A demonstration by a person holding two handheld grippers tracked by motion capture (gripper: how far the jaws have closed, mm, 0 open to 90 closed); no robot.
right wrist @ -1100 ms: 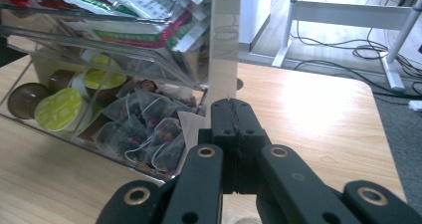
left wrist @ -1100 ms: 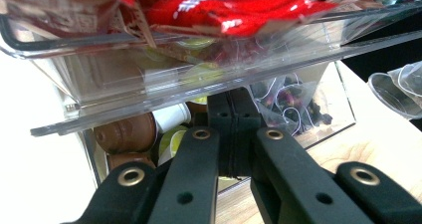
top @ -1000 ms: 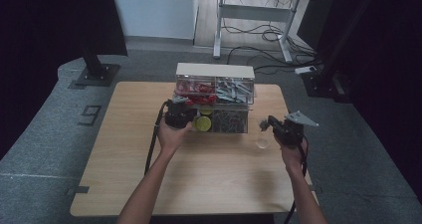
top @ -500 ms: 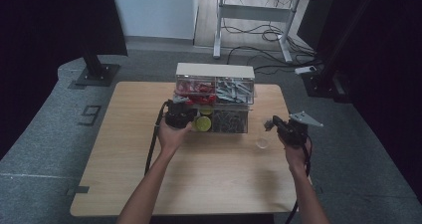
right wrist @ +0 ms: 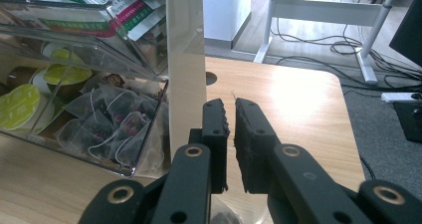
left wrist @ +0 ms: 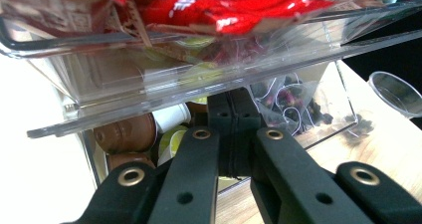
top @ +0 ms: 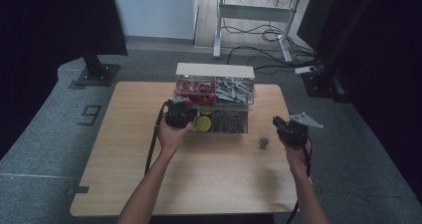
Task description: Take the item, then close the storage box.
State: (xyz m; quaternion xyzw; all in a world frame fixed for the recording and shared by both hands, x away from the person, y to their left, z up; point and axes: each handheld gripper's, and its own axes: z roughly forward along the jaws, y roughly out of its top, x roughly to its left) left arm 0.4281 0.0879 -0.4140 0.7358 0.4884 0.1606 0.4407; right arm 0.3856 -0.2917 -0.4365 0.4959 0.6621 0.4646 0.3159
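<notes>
My closed left claw (left wrist: 233, 134) steadies the drawer (left wrist: 199, 92) while my right claw (right wrist: 231, 115), just parting with nothing between its jaws, hovers above the cup (top: 263, 142).

Clear cup (left wrist: 395, 93) cut by frame edge; cup contents (top: 263, 143) blurred, too small to identify.

We look down on a light wooden bench (top: 209, 179) with rounded corners, standing on grey carpet (top: 45, 149). A black "9" (top: 89, 115) is marked on the floor to the bench's left. Behind it, a pale wall (top: 149, 10) meets a strip of wooden floor where a white desk frame (top: 259, 20) stands over a tangle of black cables (top: 259, 35). Dark curtains (top: 45, 30) hang on both sides, and a black stand base (top: 97, 74) sits at the left. A white power strip (top: 306, 69) lies at the right.
</notes>
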